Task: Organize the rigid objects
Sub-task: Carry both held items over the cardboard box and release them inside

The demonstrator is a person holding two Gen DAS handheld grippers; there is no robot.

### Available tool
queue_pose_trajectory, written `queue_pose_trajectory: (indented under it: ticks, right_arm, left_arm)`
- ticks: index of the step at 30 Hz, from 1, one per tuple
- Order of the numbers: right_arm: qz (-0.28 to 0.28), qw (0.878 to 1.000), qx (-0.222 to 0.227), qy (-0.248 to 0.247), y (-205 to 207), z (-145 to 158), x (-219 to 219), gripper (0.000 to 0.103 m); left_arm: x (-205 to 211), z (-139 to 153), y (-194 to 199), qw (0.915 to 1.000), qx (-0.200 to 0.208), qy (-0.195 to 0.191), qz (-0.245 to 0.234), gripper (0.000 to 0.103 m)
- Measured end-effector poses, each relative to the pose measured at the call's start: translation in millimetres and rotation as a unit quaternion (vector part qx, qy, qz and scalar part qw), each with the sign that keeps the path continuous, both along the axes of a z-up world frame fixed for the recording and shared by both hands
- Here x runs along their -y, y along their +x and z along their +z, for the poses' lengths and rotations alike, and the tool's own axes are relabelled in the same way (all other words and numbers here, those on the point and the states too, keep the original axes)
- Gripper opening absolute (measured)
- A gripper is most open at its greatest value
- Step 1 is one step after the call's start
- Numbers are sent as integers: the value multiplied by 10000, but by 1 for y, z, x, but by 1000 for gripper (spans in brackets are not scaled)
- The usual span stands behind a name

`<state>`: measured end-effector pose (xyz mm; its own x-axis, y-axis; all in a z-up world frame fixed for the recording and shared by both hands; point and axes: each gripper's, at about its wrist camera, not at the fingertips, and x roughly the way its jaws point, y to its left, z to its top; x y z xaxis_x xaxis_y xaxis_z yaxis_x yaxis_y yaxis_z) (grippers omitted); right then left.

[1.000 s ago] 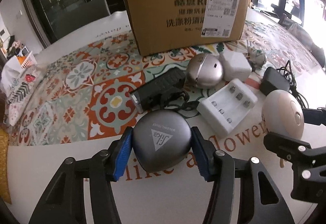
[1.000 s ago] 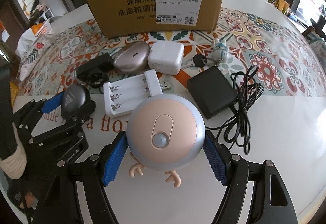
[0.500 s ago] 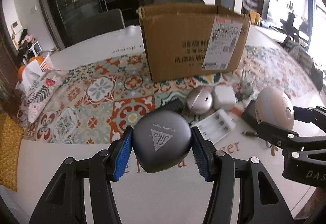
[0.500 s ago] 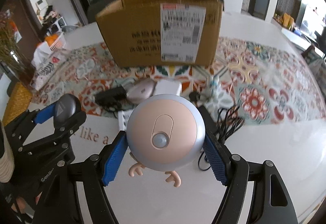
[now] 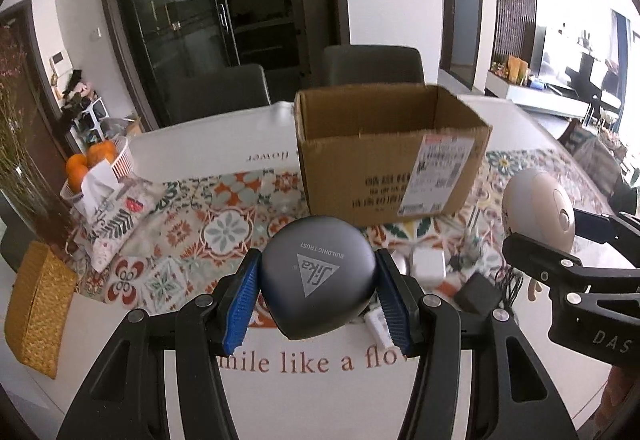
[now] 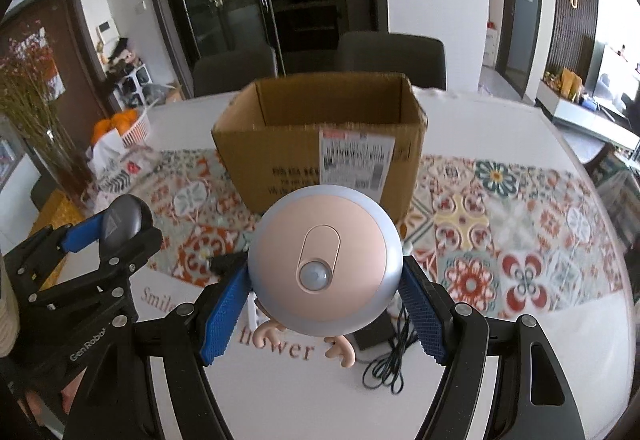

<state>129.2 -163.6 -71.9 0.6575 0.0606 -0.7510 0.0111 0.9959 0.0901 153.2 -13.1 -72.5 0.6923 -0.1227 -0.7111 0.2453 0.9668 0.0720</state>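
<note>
The left gripper [image 5: 318, 300] is clenched on a dark grey rounded case [image 5: 318, 276] printed with a pale triangle logo; its blue-padded fingers [image 5: 240, 310] press the case on both sides, and the case hangs in the air above the worktop [image 5: 320, 392]; the right gripper [image 6: 326, 306] is clenched on a round pink and silver night light [image 6: 325, 270] with a small sensor dome on its face and two little antler-shaped feet beneath; its blue fingers [image 6: 224, 320] grip the light's rim on either side, clear of the worktop; an open cardboard box [image 6: 320, 144] with a white shipping label stands upright on a patterned tile-print mat [image 6: 520, 232] beyond both held things; below the grippers lie a white charger block [image 5: 430, 266] and a black power adapter [image 5: 478, 294] with a tangled black cable [image 6: 390, 364]; at far left sit a white basket of oranges [image 5: 100, 160] and a woven yellow basket [image 5: 38, 316].
</note>
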Motion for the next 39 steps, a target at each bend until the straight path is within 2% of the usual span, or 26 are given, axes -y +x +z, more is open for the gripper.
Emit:
queue_pose_trajectory:
  ticks: [13, 22, 29, 34, 39]
  right_arm:
    - [81, 9994, 306, 163, 51, 37, 17, 74]
    - [38, 9993, 317, 182, 92, 61, 34, 74]
    - [118, 9998, 60, 170, 132, 64, 44, 74]
    - [136, 9995, -217, 192, 158, 55, 48, 74]
    - [106, 9974, -574, 414, 186, 40, 58, 74]
  left_arm:
    - [20, 42, 55, 9994, 225, -66, -246, 55]
    - [39, 70, 96, 9986, 281, -91, -431, 55]
    - [50, 67, 135, 9981, -160, -91, -590, 55]
    - [58, 57, 163, 9967, -504, -24, -632, 55]
    - [67, 39, 192, 9928, -1035, -53, -599, 55]
